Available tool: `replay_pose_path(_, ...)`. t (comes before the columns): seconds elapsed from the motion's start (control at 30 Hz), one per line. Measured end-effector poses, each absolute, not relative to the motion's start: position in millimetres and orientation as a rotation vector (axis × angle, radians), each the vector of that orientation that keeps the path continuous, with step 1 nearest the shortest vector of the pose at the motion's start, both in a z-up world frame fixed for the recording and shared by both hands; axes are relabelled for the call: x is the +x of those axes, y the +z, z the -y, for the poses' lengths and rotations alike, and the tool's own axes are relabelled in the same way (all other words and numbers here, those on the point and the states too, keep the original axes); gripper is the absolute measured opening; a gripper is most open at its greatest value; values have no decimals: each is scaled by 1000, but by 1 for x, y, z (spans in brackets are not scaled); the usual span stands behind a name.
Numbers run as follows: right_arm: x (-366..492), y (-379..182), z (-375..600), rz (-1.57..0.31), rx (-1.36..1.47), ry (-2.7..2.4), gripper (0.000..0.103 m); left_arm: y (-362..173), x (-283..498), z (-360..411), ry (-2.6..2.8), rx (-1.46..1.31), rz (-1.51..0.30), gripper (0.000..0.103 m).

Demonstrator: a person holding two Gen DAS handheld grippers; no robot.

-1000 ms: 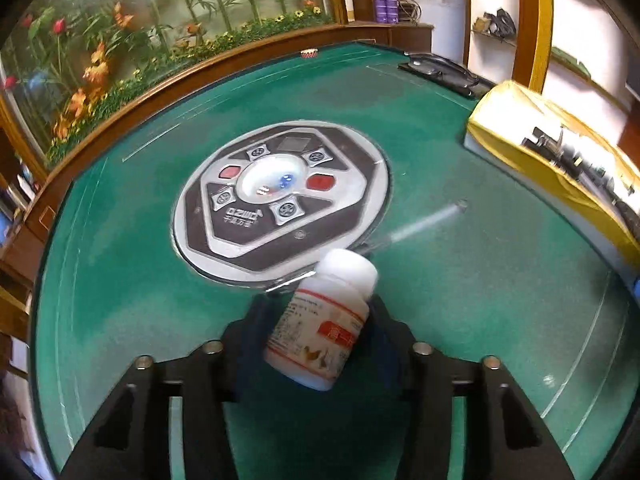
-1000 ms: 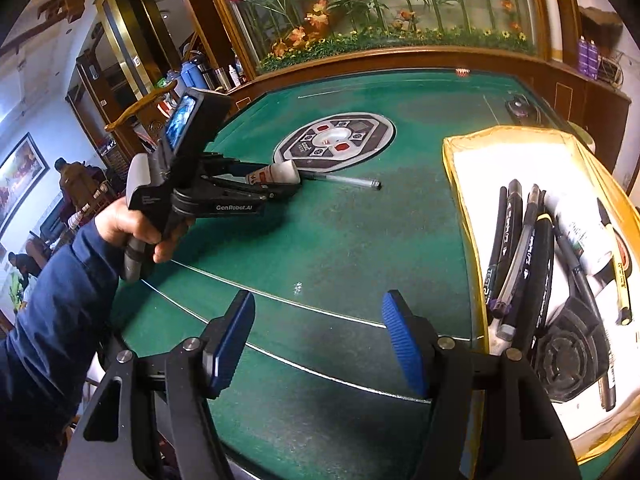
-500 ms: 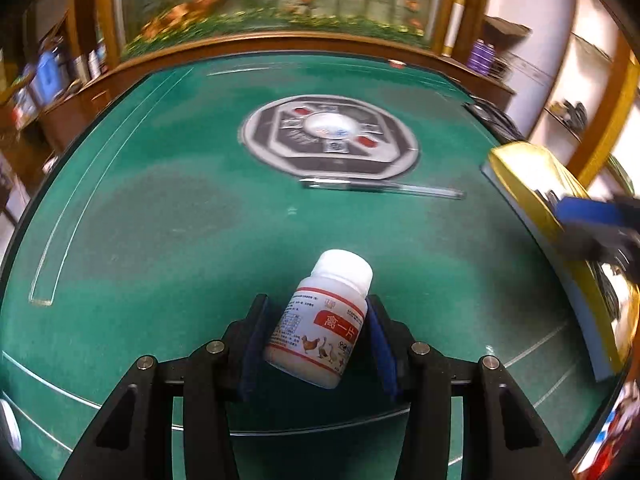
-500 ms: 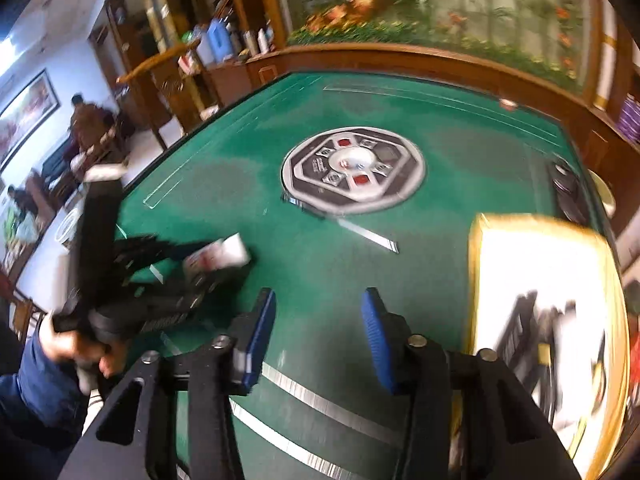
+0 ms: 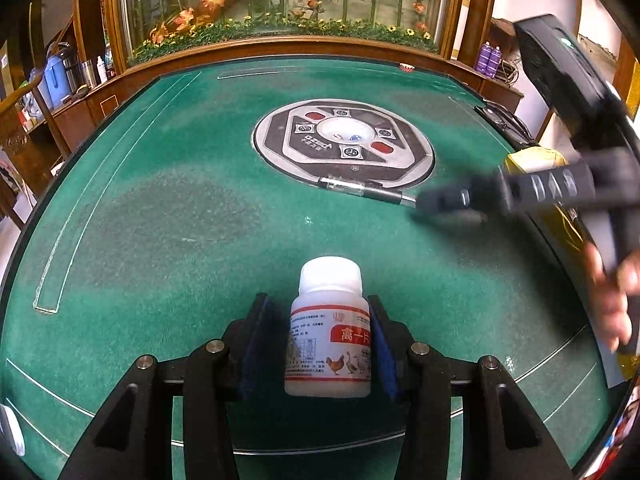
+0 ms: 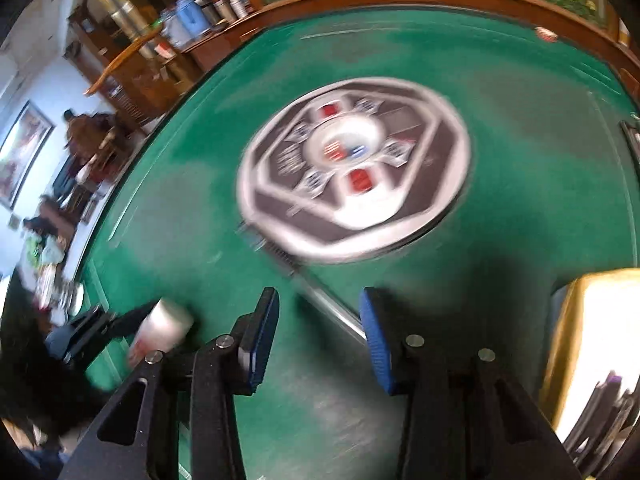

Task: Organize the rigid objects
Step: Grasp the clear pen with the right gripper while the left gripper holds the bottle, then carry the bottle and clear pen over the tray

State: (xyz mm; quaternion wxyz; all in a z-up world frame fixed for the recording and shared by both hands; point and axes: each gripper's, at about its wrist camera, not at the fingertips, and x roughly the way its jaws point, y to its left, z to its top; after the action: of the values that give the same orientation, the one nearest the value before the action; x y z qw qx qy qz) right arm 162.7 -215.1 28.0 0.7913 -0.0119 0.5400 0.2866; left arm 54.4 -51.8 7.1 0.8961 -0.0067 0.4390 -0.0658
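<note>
A white pill bottle [image 5: 328,332] with a red-and-white label stands upright in the picture between the blue pads of my left gripper [image 5: 318,304], which is shut on it just above the green felt. A clear-and-black pen [image 5: 360,192] lies on the felt at the near edge of the round control panel [image 5: 344,140]. My right gripper [image 6: 318,320] hovers over the pen [image 6: 288,264], whose near end runs between the pads untouched; the jaws stand apart. In the left wrist view the right gripper [image 5: 444,202] is a blur at the pen's right end.
A yellow tray [image 6: 568,320] holding cables and dark items sits at the table's right side. The green table [image 5: 160,220] has a raised wooden rim. A hand [image 5: 612,300] grips the right tool's handle. People and furniture stand beyond the left edge.
The right gripper swung left from beside the yellow tray to the pen, and its jaws narrowed. The left gripper rolled, so the held bottle now stands straight in its view.
</note>
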Motion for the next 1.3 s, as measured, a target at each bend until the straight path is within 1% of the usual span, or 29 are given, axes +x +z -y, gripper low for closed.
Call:
replay_pose_path(0.03,157,29,210,-1149,-71,611,40,7,55,52,-136,-13,-909,50)
replay_pose_path(0.07,148,30,203,-1130,-137,596,34,7,55,52,-137,-12,-908,50)
replay_pose_path(0.1,142,30,198,-1113,-183,569,23,7,55,52,-138,-13,-907,50)
replay_pose_path(0.13,138,30,193,-1099,-220,528,14,7,55,51,-140,-17,-906,50)
replay_pose_path(0.23,127,31,184,-1058,-283,480,13,7,55,51,-140,-17,-905,50)
replay_pose_path(0.27,122,32,180,-1033,-313,452,12,8,55,51,-141,-20,-904,50)
replay_pose_path(0.3,117,31,181,-1028,-311,446,9,7,56,51,-141,-24,-903,47)
replay_pose_path(0.37,106,32,185,-1034,-243,460,8,8,56,48,-142,-45,-896,38)
replay_pose_path(0.6,50,33,219,-1044,-13,512,8,18,44,52,-188,-68,-879,38)
replay_pose_path(0.87,11,35,239,-1026,28,531,8,21,21,78,-249,-42,-894,38)
replay_pose_path(1.23,7,26,228,-1029,-104,503,8,11,15,89,-217,3,-927,38)
replay_pose_path(1.3,11,25,225,-1026,-125,495,13,11,15,89,-213,11,-925,38)
